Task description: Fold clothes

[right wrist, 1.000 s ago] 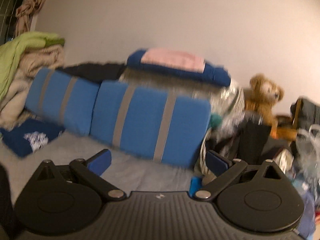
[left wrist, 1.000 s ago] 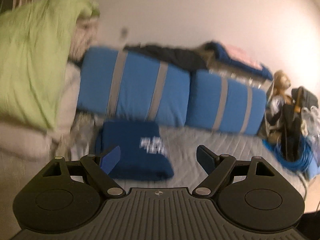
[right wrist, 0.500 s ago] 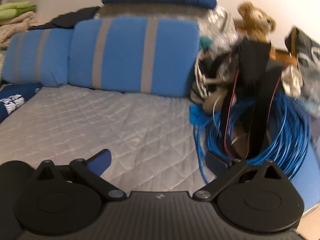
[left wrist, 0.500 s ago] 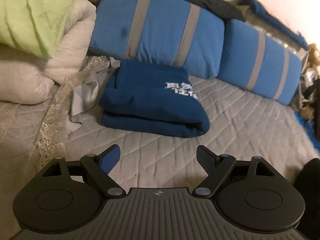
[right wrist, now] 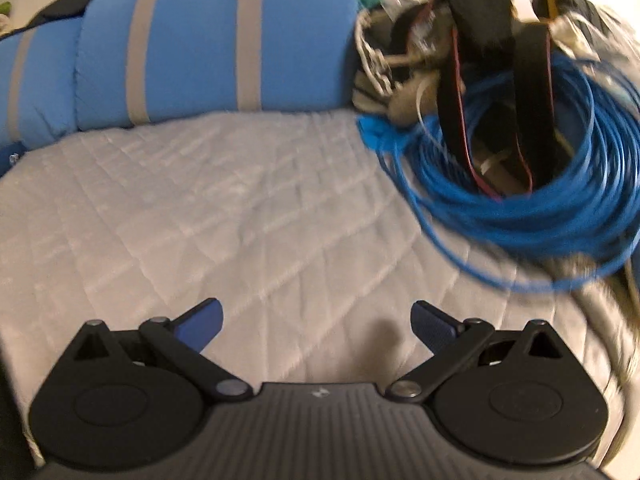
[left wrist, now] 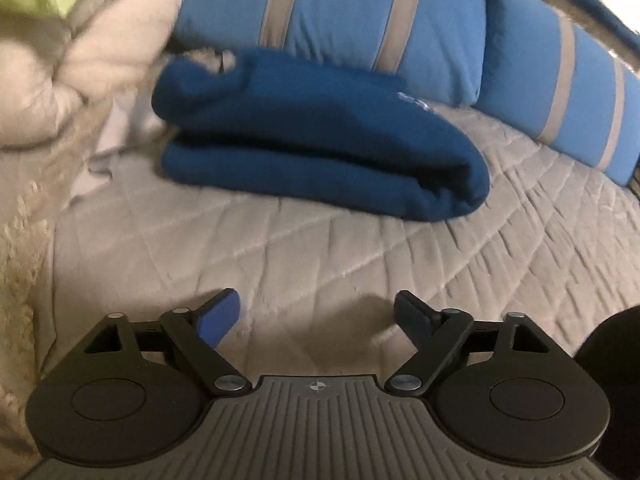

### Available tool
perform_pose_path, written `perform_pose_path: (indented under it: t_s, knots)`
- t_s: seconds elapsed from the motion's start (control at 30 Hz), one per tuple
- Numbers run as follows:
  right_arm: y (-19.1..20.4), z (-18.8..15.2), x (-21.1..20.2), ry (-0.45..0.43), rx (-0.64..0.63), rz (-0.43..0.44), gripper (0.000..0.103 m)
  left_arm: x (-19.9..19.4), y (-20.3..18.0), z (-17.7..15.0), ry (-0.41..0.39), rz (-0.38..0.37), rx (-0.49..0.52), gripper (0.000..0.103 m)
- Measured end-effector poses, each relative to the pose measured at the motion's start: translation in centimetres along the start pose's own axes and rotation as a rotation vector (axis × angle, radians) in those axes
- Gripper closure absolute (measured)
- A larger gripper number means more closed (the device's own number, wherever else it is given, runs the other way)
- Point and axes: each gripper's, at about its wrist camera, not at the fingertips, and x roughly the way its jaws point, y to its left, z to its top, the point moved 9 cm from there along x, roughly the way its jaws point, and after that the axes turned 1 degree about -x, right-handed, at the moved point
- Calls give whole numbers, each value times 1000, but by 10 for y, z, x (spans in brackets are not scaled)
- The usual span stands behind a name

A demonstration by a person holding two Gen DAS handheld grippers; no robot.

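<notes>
Hovering spread and empty, left tool (left wrist: pixel 318 312) faces folded navy sweatshirt (left wrist: pixel 320 136), print mostly hidden; right tool (right wrist: pixel 316 322) spread, blue cable coil (right wrist: pixel 520 184) ahead-right, blurred.

The folded navy garment (left wrist: pixel 320 136) looked like soft, matt fleece cloth. The grey bedcover (left wrist: pixel 360 248) was quilted fabric. The blue cable coil (right wrist: pixel 540 184) looked like smooth plastic.

Two wrist fisheyes, low over the bed (left wrist: pixel 320 248)
Left faces the folded blue garment (left wrist: pixel 320 140) close ahead; right faces the cable coil (right wrist: pixel 520 184); both share striped pillows (right wrist: pixel 216 40).
</notes>
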Motion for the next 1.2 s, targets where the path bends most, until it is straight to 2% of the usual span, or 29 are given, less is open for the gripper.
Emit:
perform_pose_path:
  t_s: [0.1, 0.23, 0.3, 0.43, 0.67, 0.8, 1.03, 1.2]
  knots:
    - [-1, -12, -2, -47, 31, -24, 0, 0, -9, -8, -64, 30, 48, 1]
    - [1, -16, -5, -87, 38, -62, 0, -4, -13, -16, -156, 66, 73, 0]
    - [2, -17, -6, -97, 34, -80, 0, -3, -14, -15, -172, 72, 85, 0]
    - [2, -14, -3, -78, 36, -91, 0, 2, -16, -10, -162, 78, 90, 0]
    - [6, 1, 14, 7, 25, -95, 0, 24, -22, 9, -31, 47, 98, 0]
    - [8, 11, 28, 30, 34, -86, 0, 40, -22, 22, 14, 43, 101, 0]
    - [13, 31, 54, 39, 52, -83, 0, 65, -25, 41, 39, 70, 106, 0]
    - [12, 46, 72, 47, 56, -79, 0, 80, -27, 52, 79, 58, 140, 0]
